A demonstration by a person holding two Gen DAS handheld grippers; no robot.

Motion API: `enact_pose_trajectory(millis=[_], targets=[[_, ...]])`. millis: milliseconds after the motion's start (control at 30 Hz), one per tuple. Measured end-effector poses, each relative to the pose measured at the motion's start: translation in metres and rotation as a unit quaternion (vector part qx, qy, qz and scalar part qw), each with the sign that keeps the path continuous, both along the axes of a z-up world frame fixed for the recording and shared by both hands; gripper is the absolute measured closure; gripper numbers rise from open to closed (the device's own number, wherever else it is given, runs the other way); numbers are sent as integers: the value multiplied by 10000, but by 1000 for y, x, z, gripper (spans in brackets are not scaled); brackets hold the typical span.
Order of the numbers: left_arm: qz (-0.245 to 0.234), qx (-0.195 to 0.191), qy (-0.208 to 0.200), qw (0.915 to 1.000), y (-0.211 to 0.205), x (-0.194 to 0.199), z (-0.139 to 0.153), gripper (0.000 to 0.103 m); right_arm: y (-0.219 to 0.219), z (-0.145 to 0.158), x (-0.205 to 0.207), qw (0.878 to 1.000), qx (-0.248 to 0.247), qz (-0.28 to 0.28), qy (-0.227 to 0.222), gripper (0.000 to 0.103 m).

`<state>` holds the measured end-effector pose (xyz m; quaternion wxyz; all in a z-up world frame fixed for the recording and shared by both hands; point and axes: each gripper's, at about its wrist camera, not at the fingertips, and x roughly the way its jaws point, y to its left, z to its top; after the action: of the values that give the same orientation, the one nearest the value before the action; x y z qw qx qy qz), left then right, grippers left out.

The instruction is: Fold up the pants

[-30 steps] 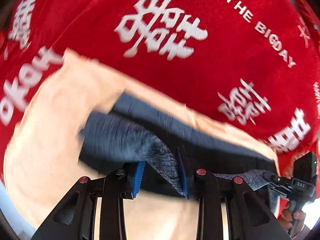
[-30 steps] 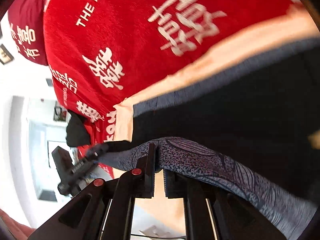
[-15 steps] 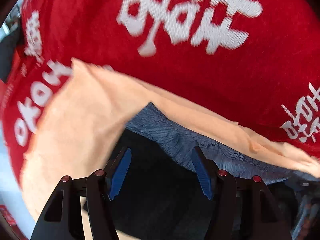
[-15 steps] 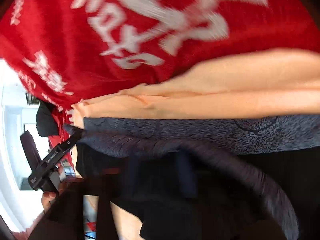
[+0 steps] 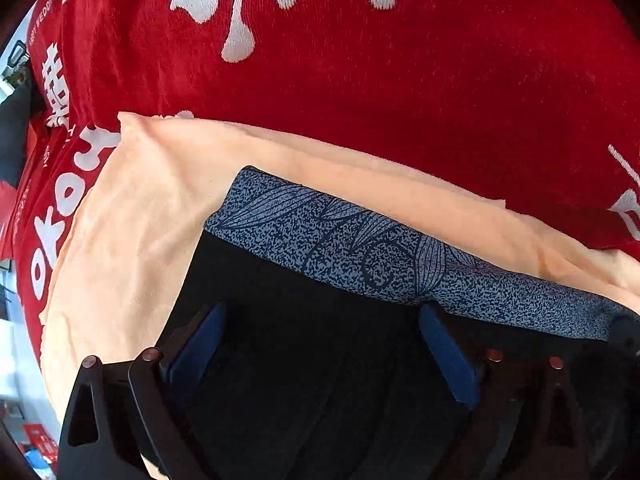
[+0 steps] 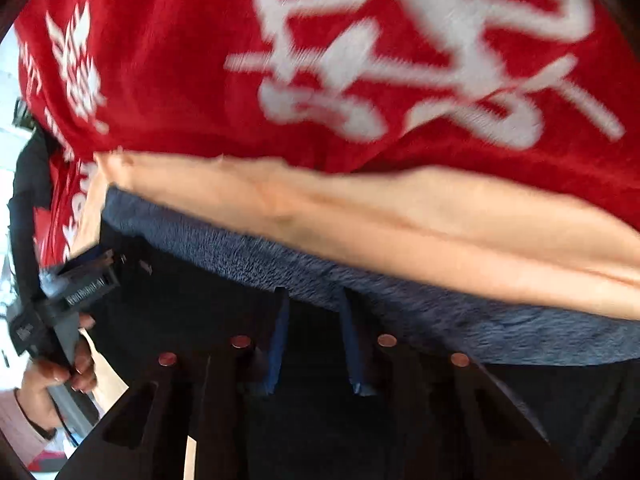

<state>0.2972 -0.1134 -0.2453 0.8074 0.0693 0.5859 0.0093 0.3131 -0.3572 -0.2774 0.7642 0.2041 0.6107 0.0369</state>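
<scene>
Black pants (image 5: pixel 304 360) with a blue-grey patterned waistband (image 5: pixel 360 256) lie flat on a peach cloth (image 5: pixel 132 232). My left gripper (image 5: pixel 320 344) is open wide just above the black fabric below the waistband, holding nothing. In the right wrist view the same waistband (image 6: pixel 280 264) runs across above my right gripper (image 6: pixel 314 340), whose jaws stand a little apart over the black fabric (image 6: pixel 200 304) with nothing between them. The left gripper's body (image 6: pixel 76 284) and the hand holding it show at the left of that view.
A red blanket with white lettering (image 5: pixel 360 80) covers the surface under the peach cloth and fills the far half of both views (image 6: pixel 320 60). A bright room edge shows at the far left (image 6: pixel 8 128).
Both grippers let go of the waistband and opened. The waistband now lies flat on the peach cloth, and both grippers have moved closer to the surface.
</scene>
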Motion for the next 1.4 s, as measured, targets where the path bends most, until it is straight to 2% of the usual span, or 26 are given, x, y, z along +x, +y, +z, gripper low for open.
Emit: enact_pose_trajectory(millis=[33, 67, 100, 167, 500, 867, 1067, 1200, 1400], targets=[[-28, -6, 83, 10000, -1, 0, 2, 5, -7, 7, -5, 9999, 56, -143, -74, 72], [-81, 15, 148, 9999, -3, -2, 6, 5, -11, 13, -9, 9996, 147, -218, -134, 67], [-129, 48, 165, 9998, -6, -1, 8, 5, -18, 21, -19, 9989, 266, -300, -231, 54], [-259, 105, 173, 9995, -16, -9, 16, 5, -29, 36, -36, 9978, 374, -422, -338, 41], [-829, -4, 308, 9961, -70, -66, 44, 5, -74, 61, -141, 9946, 498, -904, -87, 41], [-1735, -152, 471, 9836, -120, -155, 63, 5, -82, 83, -264, 9803, 345, -1943, 24, 40], [-2322, -145, 430, 9716, -138, -208, 75, 5, -79, 81, -335, 9718, 303, -2339, 21, 39], [-2697, -324, 481, 9612, -148, -233, 78, 5, -90, 77, -393, 9575, 264, -2870, 121, 39], [-3045, -748, 966, 9446, -206, -271, 58, 5, -123, 61, -455, 9347, 133, -3529, 405, 39]])
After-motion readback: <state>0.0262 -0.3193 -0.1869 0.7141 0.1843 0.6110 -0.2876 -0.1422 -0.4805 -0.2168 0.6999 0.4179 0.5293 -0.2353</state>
